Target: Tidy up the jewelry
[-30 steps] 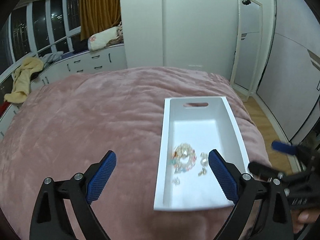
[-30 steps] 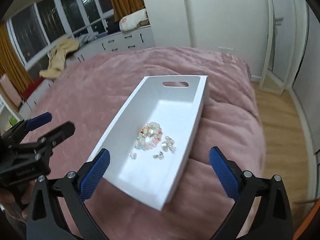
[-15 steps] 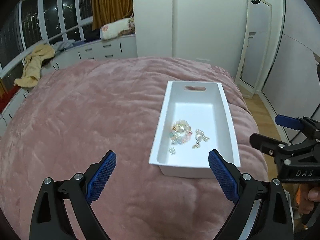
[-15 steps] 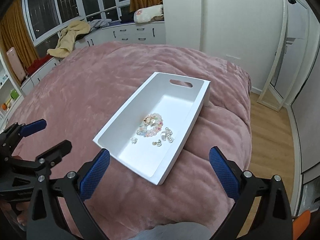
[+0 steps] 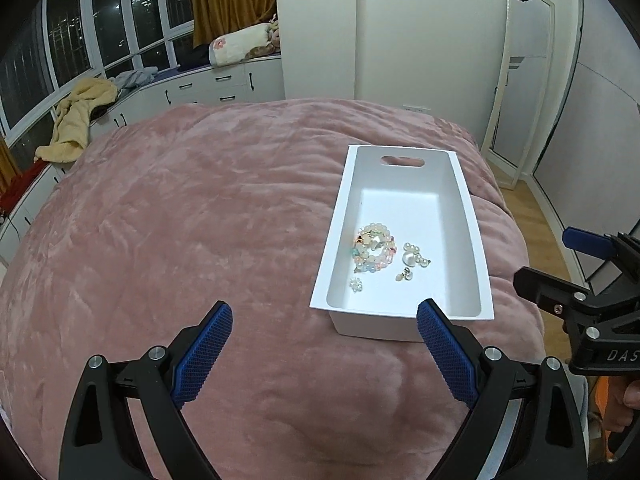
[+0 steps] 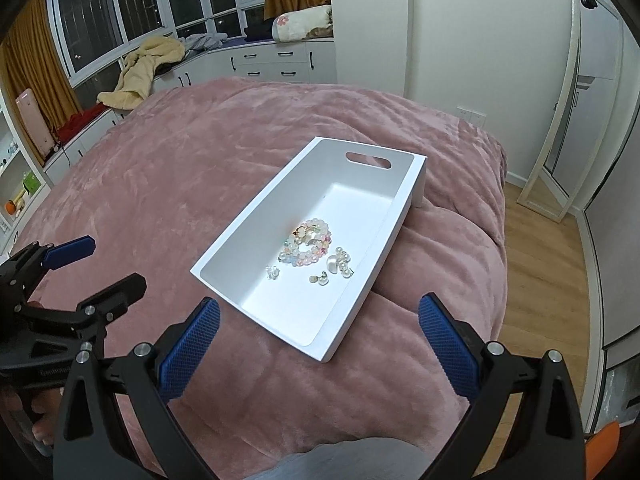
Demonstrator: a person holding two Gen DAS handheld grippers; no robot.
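A white tray (image 5: 464, 208) (image 6: 256, 220) with a handle slot lies on a pink bed cover (image 5: 200, 220) (image 6: 180, 168). Inside it lie a pastel bead bracelet (image 5: 374, 246) (image 6: 309, 241), pearl earrings (image 5: 416, 258) (image 6: 340, 262) and a small clear stud (image 5: 355, 284) (image 6: 272, 271). My left gripper (image 5: 324, 344) is open and empty, held back from the tray's near end. My right gripper (image 6: 320, 336) is open and empty, held back from the tray's near corner. Each gripper shows at the edge of the other's view (image 5: 576, 280) (image 6: 80, 276).
A yellow blanket (image 6: 144, 68) lies on the white window-side cabinets (image 6: 276, 64). A floral pillow (image 6: 300, 22) sits further along. A mirror (image 5: 520, 92) leans on the right wall. Wooden floor (image 6: 536, 256) lies past the bed's right edge.
Both grippers have pulled back and up from the tray, which now looks smaller and further off. Both stay open and empty. The jewelry has not moved.
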